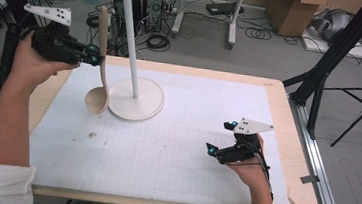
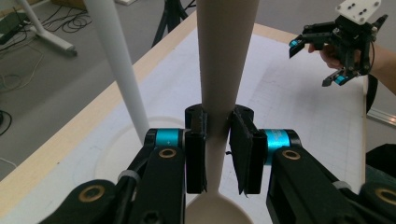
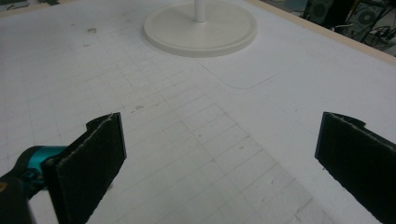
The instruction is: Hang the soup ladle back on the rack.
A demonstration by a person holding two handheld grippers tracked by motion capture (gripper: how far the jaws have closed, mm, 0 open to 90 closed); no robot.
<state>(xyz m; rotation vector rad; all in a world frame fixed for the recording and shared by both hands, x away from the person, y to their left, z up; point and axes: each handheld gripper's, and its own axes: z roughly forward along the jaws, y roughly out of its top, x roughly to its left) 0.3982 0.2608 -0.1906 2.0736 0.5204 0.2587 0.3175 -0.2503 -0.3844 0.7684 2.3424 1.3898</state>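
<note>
In the high view, I see my left gripper (image 1: 94, 56) raised above the far left corner of the table (image 1: 279, 99). Its jaws are closed on the handle of a beige spoon (image 1: 100, 81), about at the middle of the handle. The spoon hangs almost upright with the bowl at the bottom, and the bowl is just beside the round base of the white stand (image 1: 136, 98), on its left. I cannot tell if the bowl touches the white mat (image 1: 164, 150) or floats a little above it. My right gripper (image 1: 220, 138) rests low on the mat at the near right side, well apart from the spoon, and its jaws stand wide with nothing between them.

In the left gripper view, the two black pads (image 2: 196, 154) press on the spoon handle (image 2: 224, 70) from both sides, and the handle rises straight up between them. The bowl of the spoon is seen at the bottom edge. The pole of the stand (image 2: 119, 65) is just to the left. Farther off, at the upper right, I see the right gripper (image 2: 315, 63) in a hand, open.

In the right gripper view, the two pads (image 3: 91, 158) are far apart and hold nothing. Between them I see the gridded mat (image 3: 196, 140), and beyond it the base of the stand (image 3: 201, 30).
</note>
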